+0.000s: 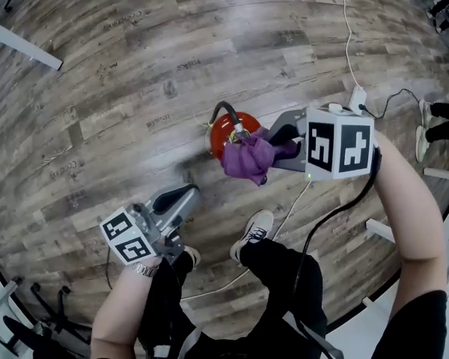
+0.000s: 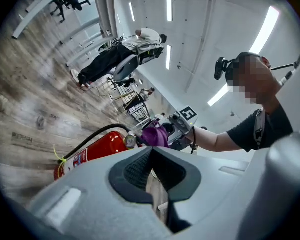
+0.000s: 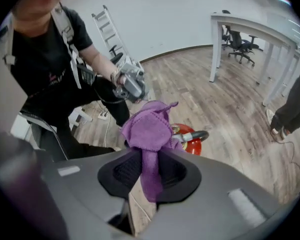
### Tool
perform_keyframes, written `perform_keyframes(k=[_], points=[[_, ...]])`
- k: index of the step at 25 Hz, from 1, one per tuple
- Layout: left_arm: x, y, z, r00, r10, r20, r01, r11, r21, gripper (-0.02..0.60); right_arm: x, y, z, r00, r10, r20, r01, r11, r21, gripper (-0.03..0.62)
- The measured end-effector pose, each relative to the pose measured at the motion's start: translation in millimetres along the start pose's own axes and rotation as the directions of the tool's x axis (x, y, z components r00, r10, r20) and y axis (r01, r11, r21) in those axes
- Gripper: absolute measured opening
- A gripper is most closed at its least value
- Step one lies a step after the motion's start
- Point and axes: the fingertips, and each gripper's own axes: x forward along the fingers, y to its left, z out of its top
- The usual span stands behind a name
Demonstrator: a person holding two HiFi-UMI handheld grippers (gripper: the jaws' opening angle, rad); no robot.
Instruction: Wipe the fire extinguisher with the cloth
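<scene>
Wood-grain floor (image 1: 135, 88); right tool (image 3: 147, 174) pinches crumpled purple cloth (image 3: 147, 129) by red extinguisher (image 1: 223, 139).

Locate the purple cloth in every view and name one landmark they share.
Head view: cloth right of centre, over the top of the extinguisher.
Left gripper view: cloth at centre, at the extinguisher's valve end.
Right gripper view: cloth at centre, clamped in the right gripper.
Shared landmark: the red extinguisher, right beside the cloth in all three.
</scene>
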Motion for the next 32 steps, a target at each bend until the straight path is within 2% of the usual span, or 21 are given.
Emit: perform_keyframes(k=[2, 4, 6, 8, 11, 13, 14, 15, 17, 19, 21, 24, 27, 29, 32], points=[[-9.8, -24.6, 6.2, 1.000, 0.024, -0.018, -0.025, 0.999, -0.028, -0.005, 6.6, 15.1, -4.7, 0.998, -0.012, -0.069, 0.010, 1.000, -0.027, 0.083], [-22.0, -49.8, 15.5, 0.998, 0.054, -0.035, -0.055, 0.997, -0.044, -0.003, 10.9, 24.5, -5.8, 0.995, -0.027, -0.097, 0.026, 1.000, -0.012, 0.082], [-35.3, -73.1, 26.1, 0.995, 0.083, -0.051, -0.086, 0.995, -0.054, -0.003, 12.6, 30.7, -3.4, 0.997, -0.026, -0.074, 0.031, 0.997, 0.067, 0.081], [-48.4, -93.8, 34.8, 0.991, 0.110, -0.073, -0.115, 0.992, -0.059, -0.003, 14.4, 36.1, -1.5, 1.000, -0.025, -0.016, 0.027, 0.981, 0.193, 0.081], [-60.0, -120.9, 42.6, 0.983, 0.141, -0.114, -0.149, 0.987, -0.057, -0.003, 14.3, 46.0, 1.6, 0.993, -0.037, 0.113, -0.012, 0.915, 0.402, 0.081], [-61.1, -140.8, 46.4, 0.981, 0.131, -0.142, -0.142, 0.988, -0.068, -0.003, 10.1, 62.7, 13.0, 0.967, -0.043, 0.250, -0.102, 0.838, 0.536, 0.081], [-60.5, -151.2, 48.6, 0.981, 0.119, -0.154, -0.133, 0.988, -0.079, -0.003, 5.0, 74.0, 23.8, 0.940, -0.054, 0.338, -0.167, 0.791, 0.589, 0.081], [-59.2, -161.8, 51.3, 0.981, 0.106, -0.160, -0.122, 0.988, -0.093, -0.003, -2.9, 85.9, 36.9, 0.900, -0.076, 0.429, -0.236, 0.743, 0.626, 0.081], [-54.7, -183.7, 59.9, 0.984, 0.074, -0.159, -0.095, 0.987, -0.128, -0.003, -28.0, 107.4, 66.0, 0.788, -0.149, 0.597, -0.370, 0.660, 0.653, 0.081], [-49.0, -209.6, 72.5, 0.987, 0.034, -0.155, -0.059, 0.986, -0.157, -0.003, -61.9, 126.1, 92.8, 0.660, -0.236, 0.713, -0.473, 0.607, 0.639, 0.081], [-42.9, -239.3, 88.4, 0.987, -0.012, -0.162, -0.016, 0.985, -0.169, -0.003, -101.6, 140.4, 113.3, 0.552, -0.317, 0.771, -0.524, 0.587, 0.617, 0.081], [-36.6, -286.3, 111.9, 0.973, -0.079, -0.218, 0.044, 0.986, -0.162, -0.003, -166.4, 151.8, 136.9, 0.434, -0.422, 0.796, -0.531, 0.594, 0.604, 0.081], [-33.4, -344.2, 123.6, 0.945, -0.158, -0.285, 0.114, 0.980, -0.165, -0.003, -228.9, 170.5, 157.8, 0.355, -0.475, 0.805, -0.505, 0.628, 0.593, 0.081], [-27.5, -380.3, 130.5, 0.932, -0.187, -0.312, 0.149, 0.979, -0.140, -0.003, -262.5, 187.0, 165.8, 0.317, -0.479, 0.819, -0.483, 0.661, 0.574, 0.083], [-7.6, -419.5, 149.1, 0.926, -0.219, -0.308, 0.202, 0.976, -0.086, -0.003, -305.2, 197.6, 173.6, 0.302, -0.464, 0.833, -0.395, 0.734, 0.553, 0.083]])
